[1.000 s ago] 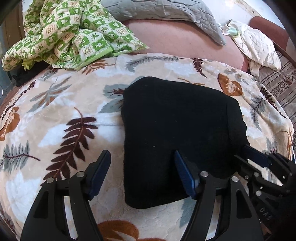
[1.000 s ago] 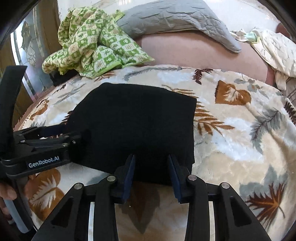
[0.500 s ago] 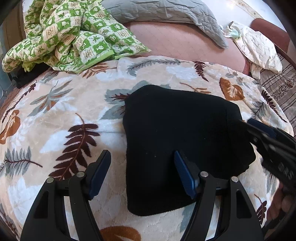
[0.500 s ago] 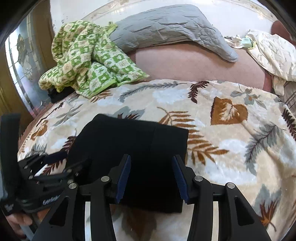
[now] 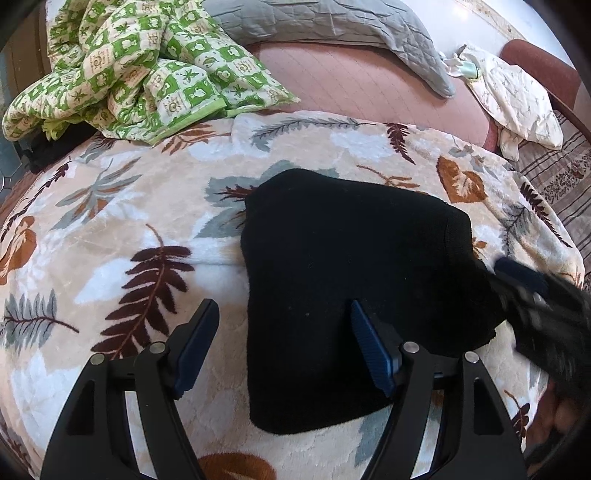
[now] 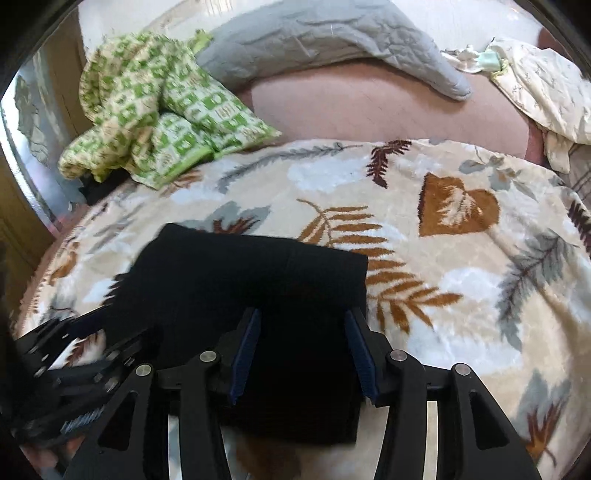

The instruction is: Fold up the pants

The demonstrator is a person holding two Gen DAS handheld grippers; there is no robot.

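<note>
**Folded pants lie flat, both grippers drawn back and released**

The black pants (image 5: 347,288) lie folded into a compact block on the leaf-patterned blanket (image 5: 122,221) that covers the bed, the folded stack flat with a ribbed band along its right edge.

The left gripper (image 5: 284,347) hovers over the near left edge of the pants, jaws spread wide and holding nothing; its left finger is above the blanket, its right finger above the cloth. A second ago it sat closer in, and the pants now appear a little farther off in its view.

The right gripper (image 6: 303,354) is also released. Its jaws, narrow a second ago, have spread wider, and it has pulled up and back, so the pants look smaller in its view. In the left wrist view it appears blurred at the right edge.

Behind the pants sit a green checked quilt (image 5: 147,66), a grey pillow (image 5: 332,26) and a cream cloth (image 5: 517,92).
</note>
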